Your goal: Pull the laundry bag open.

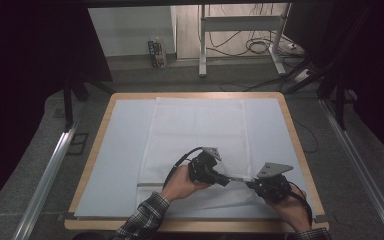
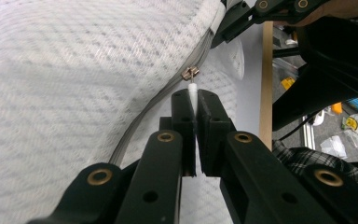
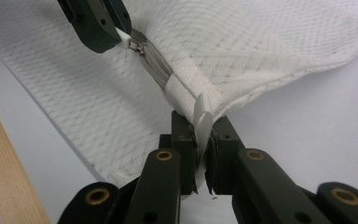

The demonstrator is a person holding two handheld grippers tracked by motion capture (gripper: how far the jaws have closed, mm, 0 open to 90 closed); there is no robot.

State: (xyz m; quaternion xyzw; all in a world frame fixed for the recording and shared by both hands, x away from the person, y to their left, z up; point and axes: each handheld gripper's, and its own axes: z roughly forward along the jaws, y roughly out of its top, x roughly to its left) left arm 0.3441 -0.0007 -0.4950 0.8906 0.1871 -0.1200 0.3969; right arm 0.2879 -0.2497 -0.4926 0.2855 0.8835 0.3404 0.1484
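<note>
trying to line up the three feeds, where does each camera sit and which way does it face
High view: above the person's side, looking forward and down on the table and white mesh bag; forearms, left gripper, right gripper.
Left gripper view: rides the left gripper, looking along jaws shut on the zipper pull.
Right gripper view: rides the right gripper, jaws shut on the bag's white tab.
Shared: both gripper views show the grey zipper and the other gripper.

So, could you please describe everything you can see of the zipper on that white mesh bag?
The zipper is a grey tape set in the white mesh bag, near its front edge. Its small metal slider carries a white pull tab, pinched by the left gripper. The right gripper clamps the bag's white corner beyond the zipper's end, holding it taut.
</note>
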